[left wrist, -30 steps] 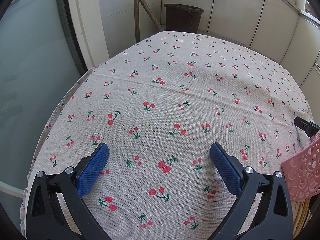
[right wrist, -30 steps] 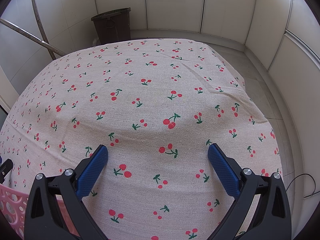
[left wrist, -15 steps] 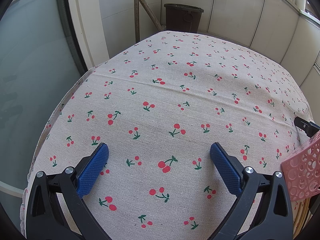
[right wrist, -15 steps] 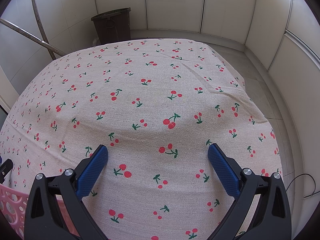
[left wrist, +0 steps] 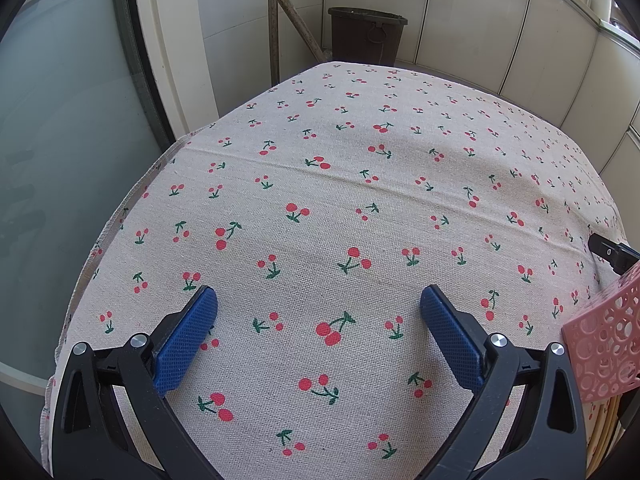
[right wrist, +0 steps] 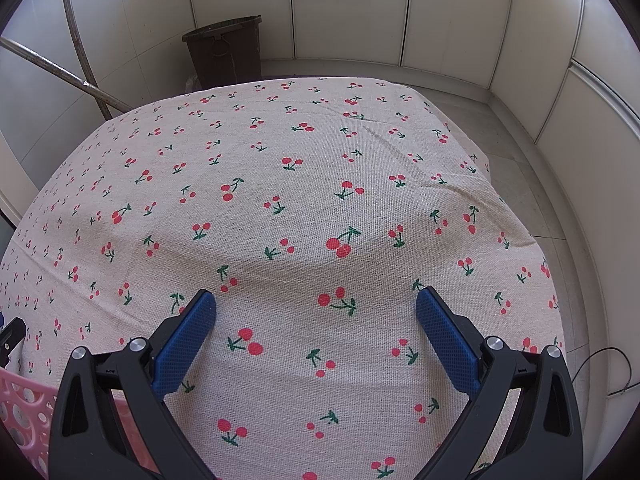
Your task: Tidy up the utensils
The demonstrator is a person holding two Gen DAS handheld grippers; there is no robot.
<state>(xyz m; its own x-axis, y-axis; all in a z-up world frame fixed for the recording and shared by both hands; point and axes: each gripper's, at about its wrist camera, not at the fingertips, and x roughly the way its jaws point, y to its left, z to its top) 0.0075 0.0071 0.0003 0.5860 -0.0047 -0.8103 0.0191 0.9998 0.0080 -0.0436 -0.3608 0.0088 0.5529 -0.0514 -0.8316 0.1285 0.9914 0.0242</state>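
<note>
A pink perforated basket [left wrist: 604, 344] stands at the right edge of the left wrist view, with pale wooden sticks [left wrist: 604, 432] just below it; what they are I cannot tell. The same basket shows at the lower left of the right wrist view [right wrist: 20, 412]. My left gripper [left wrist: 318, 312] is open and empty above the cherry-print tablecloth [left wrist: 340, 200]. My right gripper [right wrist: 314, 312] is open and empty above the same cloth [right wrist: 300, 200]. A tip of the right gripper shows at the left wrist view's right edge [left wrist: 608, 250].
A dark brown bin [left wrist: 366, 36] stands on the floor beyond the table's far edge, also in the right wrist view [right wrist: 226, 50]. Leaning metal poles [left wrist: 296, 12] stand beside it. A glass door [left wrist: 60, 140] is to the left, tiled walls around.
</note>
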